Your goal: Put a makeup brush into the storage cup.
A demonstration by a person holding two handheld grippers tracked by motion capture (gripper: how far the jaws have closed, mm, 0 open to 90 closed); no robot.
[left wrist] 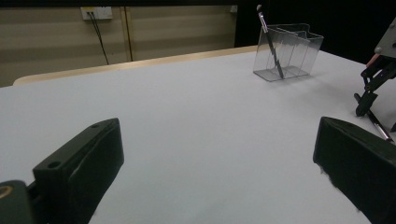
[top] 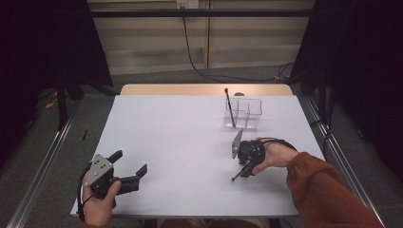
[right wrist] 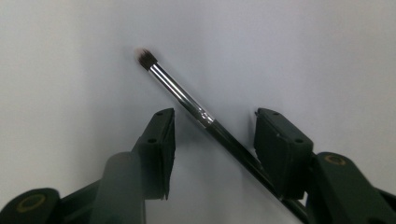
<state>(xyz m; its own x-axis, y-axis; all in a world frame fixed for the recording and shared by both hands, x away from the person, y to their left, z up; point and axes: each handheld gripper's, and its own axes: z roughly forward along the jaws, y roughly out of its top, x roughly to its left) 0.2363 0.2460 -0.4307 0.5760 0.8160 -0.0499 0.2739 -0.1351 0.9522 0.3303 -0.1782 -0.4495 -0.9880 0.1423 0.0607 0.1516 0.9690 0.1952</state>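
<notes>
No lettering to read anywhere — not on the brush, not on the clear organizer. The right gripper points down at the white table, its jaws part-way in on either side of the makeup brush lying flat there; the handle runs close by one pad, though I can't tell if it's touching. Beyond it, a second brush leans upright in the organizer near the far edge. The left gripper rests well apart at the near-left, jaws spread wide, nothing between them

Glossy metal brush ferrule (black handle), matt table
</notes>
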